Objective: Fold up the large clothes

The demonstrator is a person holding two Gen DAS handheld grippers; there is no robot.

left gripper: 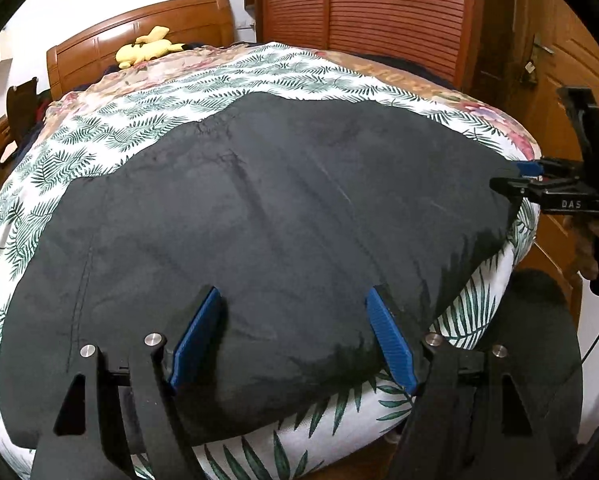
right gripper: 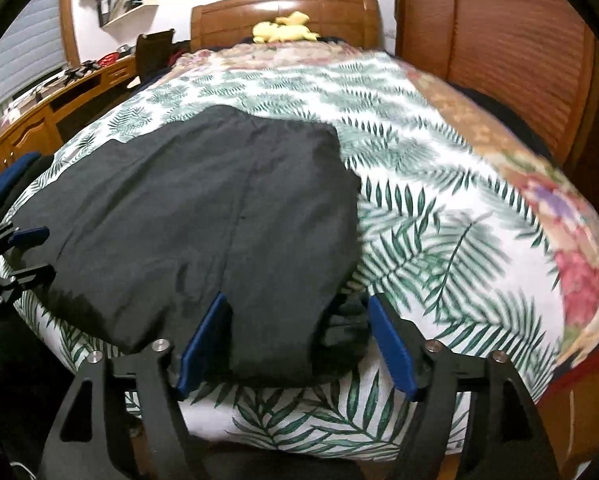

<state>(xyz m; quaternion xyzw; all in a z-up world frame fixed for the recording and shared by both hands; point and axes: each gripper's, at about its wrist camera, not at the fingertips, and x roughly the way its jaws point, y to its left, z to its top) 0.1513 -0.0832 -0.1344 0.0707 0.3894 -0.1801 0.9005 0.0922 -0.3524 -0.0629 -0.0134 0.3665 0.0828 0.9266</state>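
Observation:
A large black garment (left gripper: 259, 220) lies spread and folded on a bed with a palm-leaf sheet (left gripper: 99, 132). It also shows in the right wrist view (right gripper: 219, 208). My left gripper (left gripper: 293, 300) is open, its blue pads straddling the garment's near edge. My right gripper (right gripper: 299, 304) is open over the garment's near right corner. In the left wrist view the right gripper (left gripper: 515, 178) shows at the garment's right edge. In the right wrist view the left gripper (right gripper: 39, 250) shows at the garment's left edge, jaws apart.
A yellow plush toy (left gripper: 147, 48) lies by the wooden headboard (left gripper: 139, 28). A louvred wooden wardrobe (left gripper: 379, 4) stands right of the bed. A wooden desk (right gripper: 39, 104) with clutter runs along the left. A floral blanket (right gripper: 559, 240) covers the bed's right side.

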